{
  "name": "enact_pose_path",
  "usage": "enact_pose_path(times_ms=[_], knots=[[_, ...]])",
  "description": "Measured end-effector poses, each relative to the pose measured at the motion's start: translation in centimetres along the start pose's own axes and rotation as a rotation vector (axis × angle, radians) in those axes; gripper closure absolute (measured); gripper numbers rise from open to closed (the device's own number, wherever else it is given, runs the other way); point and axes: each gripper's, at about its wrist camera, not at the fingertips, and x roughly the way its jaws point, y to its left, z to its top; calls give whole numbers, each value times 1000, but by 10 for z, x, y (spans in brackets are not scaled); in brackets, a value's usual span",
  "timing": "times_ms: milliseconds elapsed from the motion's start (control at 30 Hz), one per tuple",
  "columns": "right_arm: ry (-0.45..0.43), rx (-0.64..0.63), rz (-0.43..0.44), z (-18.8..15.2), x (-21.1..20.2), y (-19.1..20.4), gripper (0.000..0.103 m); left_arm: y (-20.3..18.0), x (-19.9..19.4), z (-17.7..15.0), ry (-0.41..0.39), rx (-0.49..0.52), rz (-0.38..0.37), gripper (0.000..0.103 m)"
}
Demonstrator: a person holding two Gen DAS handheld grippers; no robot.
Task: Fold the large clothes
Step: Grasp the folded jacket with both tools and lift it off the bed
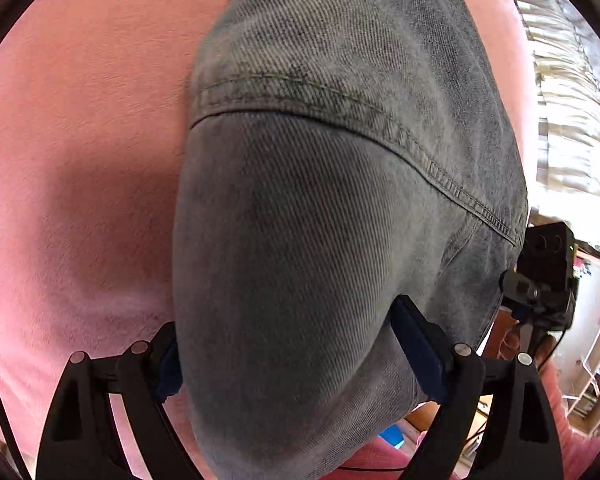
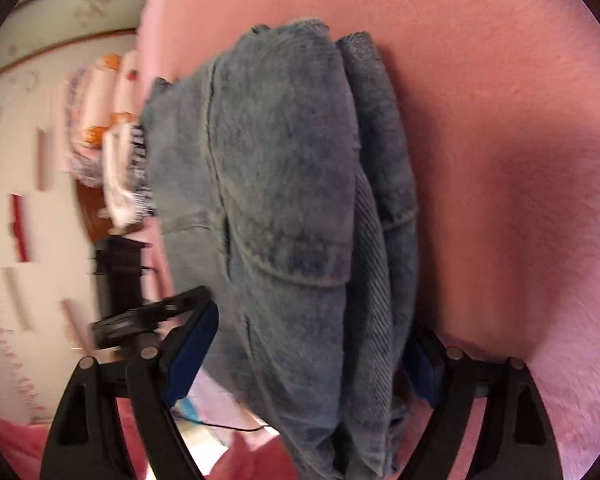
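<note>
Blue-grey jeans (image 1: 340, 80) lie folded in a thick bundle on a pink bed cover (image 1: 80, 120). My left gripper (image 1: 288, 320) points steeply down, jaws set wide, and the bundle fills the gap between them. Its right blue pad (image 1: 416, 344) sits against the denim; the left pad is mostly hidden behind the fold. In the right wrist view the jeans (image 2: 284, 140) show a pocket and layered edges. My right gripper (image 2: 312, 316) straddles them, also wide. The face of its left pad (image 2: 192, 344) is bare, and the denim covers its right pad.
The near bed edge runs under both grippers, with floor and a blue object (image 1: 392, 438) below it. A pale curtain (image 1: 572, 80) and shelves (image 1: 596, 360) stand to the right. Stacked folded linens (image 2: 100, 128) and a patterned wall (image 2: 20, 200) lie to the left. The other gripper's black body (image 1: 548, 272) is close by.
</note>
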Motion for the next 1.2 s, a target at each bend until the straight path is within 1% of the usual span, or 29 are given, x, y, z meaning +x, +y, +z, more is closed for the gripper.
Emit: enact_pose_path(times_ms=[33,67,100,133,167,200,267,300,333,367,400,467,533,567,633,667,733,833,900,1033,1133,1200], knots=[[-5,15,63,2,1,-5,25,3,3,3,6,4,-22,10],[-9,41,119,4,5,-12,33,6,6,6,9,-3,-42,8],[-6,80,152,6,11,-20,39,12,10,10,14,-26,-70,3],[6,121,163,9,19,-27,44,14,12,13,14,-45,-86,0],[18,152,164,11,25,-32,54,17,15,16,14,-66,-97,0],[22,176,163,14,31,-36,58,18,17,20,17,-84,-92,0],[18,182,169,17,37,-36,60,18,17,23,21,-101,-70,0],[10,177,159,16,39,-35,62,18,16,22,14,-106,-61,0],[1,172,153,14,39,-35,64,17,14,21,-1,-107,-46,2],[-8,171,156,12,39,-36,68,13,10,19,-16,-106,-31,4],[-14,172,163,9,38,-37,73,11,7,17,-27,-102,-18,10],[-24,182,167,3,37,-38,78,6,1,13,-28,-106,2,19],[-37,186,162,-5,35,-35,80,3,-11,7,-53,-134,17,36],[-41,185,162,-9,35,-32,81,1,-17,3,-69,-139,24,40],[-33,170,163,-13,32,-23,82,-5,-31,-9,-103,-143,33,52],[-39,151,141,-17,31,-17,82,-5,-34,-17,-111,-142,38,53],[-47,103,76,-29,28,-2,83,-10,-42,-34,-104,-140,82,55],[-9,47,-6,-56,34,15,83,-4,-56,-56,-70,-150,131,56],[37,0,-60,-79,42,25,84,9,-64,-77,-42,-162,143,56],[129,-32,-116,-132,67,43,84,40,-88,-114,6,-171,156,56],[180,-57,-164,-161,94,68,84,67,-115,-131,31,-171,165,57],[203,-73,-192,-173,115,91,85,87,-142,-132,28,-164,162,57]])
